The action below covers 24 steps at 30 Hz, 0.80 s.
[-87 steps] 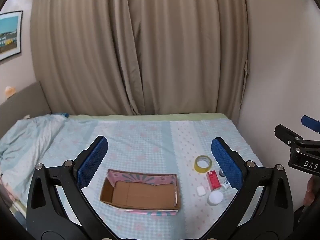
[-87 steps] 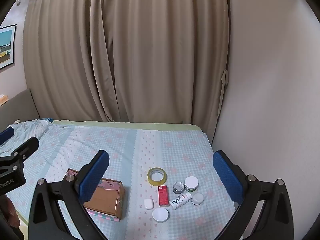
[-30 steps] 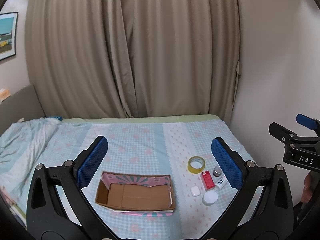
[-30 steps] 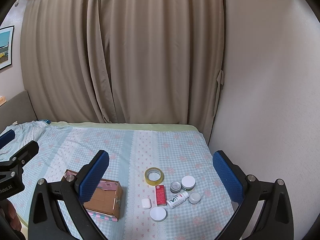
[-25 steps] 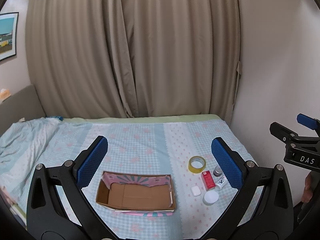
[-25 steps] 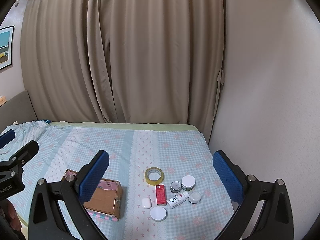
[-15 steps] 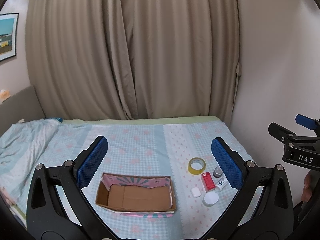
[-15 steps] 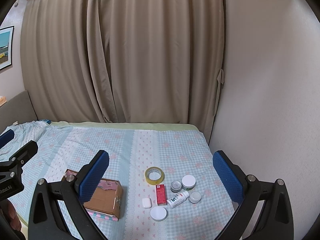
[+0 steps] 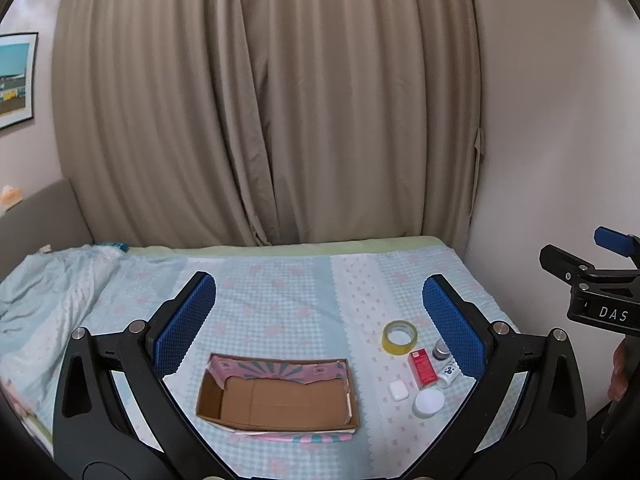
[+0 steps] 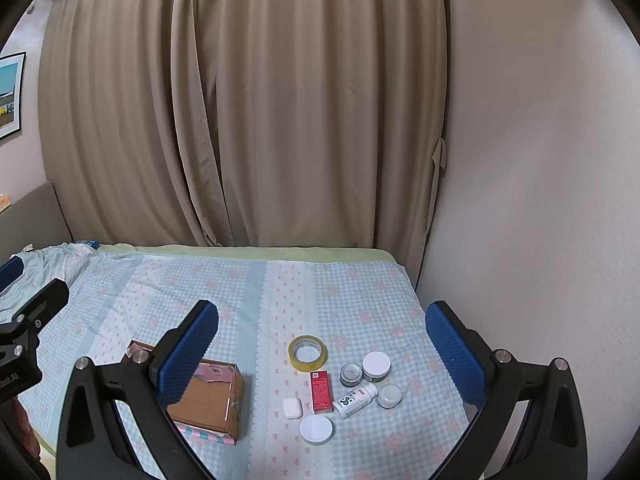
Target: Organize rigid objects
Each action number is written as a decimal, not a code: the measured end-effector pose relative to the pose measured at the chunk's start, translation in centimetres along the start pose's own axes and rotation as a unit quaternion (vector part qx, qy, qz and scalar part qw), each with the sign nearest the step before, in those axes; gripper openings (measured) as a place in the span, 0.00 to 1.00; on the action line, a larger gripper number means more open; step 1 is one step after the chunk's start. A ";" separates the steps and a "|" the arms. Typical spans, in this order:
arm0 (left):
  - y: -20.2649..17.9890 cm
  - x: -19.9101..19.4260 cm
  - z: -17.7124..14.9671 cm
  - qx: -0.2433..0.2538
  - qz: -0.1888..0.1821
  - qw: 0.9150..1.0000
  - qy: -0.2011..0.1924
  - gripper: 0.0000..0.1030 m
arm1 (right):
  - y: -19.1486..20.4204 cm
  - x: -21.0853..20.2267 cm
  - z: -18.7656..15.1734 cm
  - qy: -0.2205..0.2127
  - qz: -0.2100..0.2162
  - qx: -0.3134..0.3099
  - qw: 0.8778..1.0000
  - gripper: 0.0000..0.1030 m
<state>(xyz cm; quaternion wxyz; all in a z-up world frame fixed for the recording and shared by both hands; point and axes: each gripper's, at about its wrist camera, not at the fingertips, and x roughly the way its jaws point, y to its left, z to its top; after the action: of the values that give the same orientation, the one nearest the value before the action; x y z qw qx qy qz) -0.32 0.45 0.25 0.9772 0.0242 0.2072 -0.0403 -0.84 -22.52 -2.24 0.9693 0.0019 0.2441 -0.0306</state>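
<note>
Both claws — left claw [image 9: 318,320] and right claw [image 10: 322,350] — are hovering released above the bed [image 10: 240,292], holding nothing. The cardboard box [image 9: 276,398] is lying open-topped and empty, likely awaiting items. At its 3 o'clock, small rigid objects are clustering: yellow tape roll [image 10: 307,353], red carton [image 10: 321,391], white jars.

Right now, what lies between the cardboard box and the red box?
In the right wrist view, only the white earbud case sits on the bedsheet between the cardboard box and the red box, close beside the red box.
</note>
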 end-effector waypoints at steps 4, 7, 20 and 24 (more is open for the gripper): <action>0.3 0.2 0.2 0.000 0.001 1.000 0.003 1.00 | 0.0 0.1 0.1 0.000 0.000 0.002 1.000 1.00; 0.4 0.4 0.2 0.001 0.001 1.000 0.004 1.00 | 0.0 0.1 0.1 0.000 0.000 0.001 1.000 1.00; -0.2 6.8 -0.1 0.047 -0.055 0.995 0.074 1.00 | -0.1 2.3 -1.0 0.026 -0.016 0.020 0.999 1.00; -2.0 11.8 -2.3 0.058 -0.105 0.986 0.115 1.00 | -0.7 4.7 -3.0 0.064 -0.041 0.040 0.996 1.00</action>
<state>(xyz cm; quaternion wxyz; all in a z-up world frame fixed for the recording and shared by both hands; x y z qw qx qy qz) 9.29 -2.18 -6.70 0.9341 0.0634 0.3169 -0.1517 1.85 -23.40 -7.15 0.9487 0.0325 0.3041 -0.0798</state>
